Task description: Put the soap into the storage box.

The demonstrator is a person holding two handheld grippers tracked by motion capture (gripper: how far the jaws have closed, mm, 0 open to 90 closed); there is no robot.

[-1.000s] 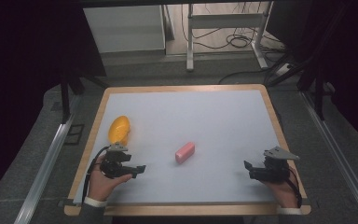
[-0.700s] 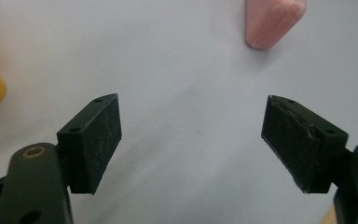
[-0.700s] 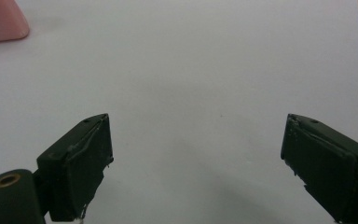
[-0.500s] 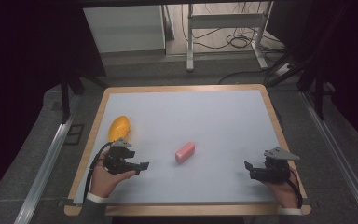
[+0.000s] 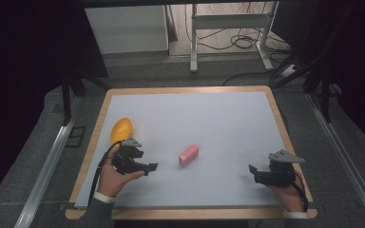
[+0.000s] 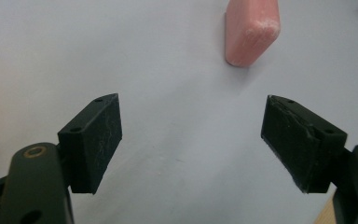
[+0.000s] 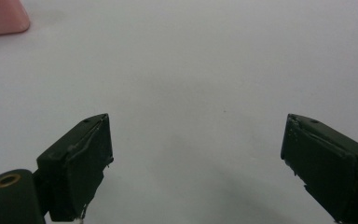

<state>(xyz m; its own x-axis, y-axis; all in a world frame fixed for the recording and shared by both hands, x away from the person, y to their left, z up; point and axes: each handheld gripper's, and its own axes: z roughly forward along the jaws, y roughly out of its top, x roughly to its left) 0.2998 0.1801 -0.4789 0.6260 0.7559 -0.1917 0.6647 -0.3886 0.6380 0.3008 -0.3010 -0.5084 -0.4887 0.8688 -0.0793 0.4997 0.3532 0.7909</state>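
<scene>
A pink block point(image 5: 188, 155) lies near the middle of a white-topped desk point(image 5: 218, 118). The left tongs point(image 5: 148, 167), jaws spread wide and empty, point toward it from its left, close but not touching. The right tongs point(image 5: 253, 171), also spread wide and empty, rest well apart at the right. An orange object point(image 5: 121, 129) sits behind the left hand point(image 5: 111, 176)

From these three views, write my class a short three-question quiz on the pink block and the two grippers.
1. True or false: the left gripper grips the pink block.
2. Which lies nearer the block? A) left gripper B) right gripper
3. Fill in: the orange object sits near the white mat's ____ edge, seen from the person.

Key: 1 false, its fingers stand apart, the block ahead of them; 2 A; 3 left.
</scene>
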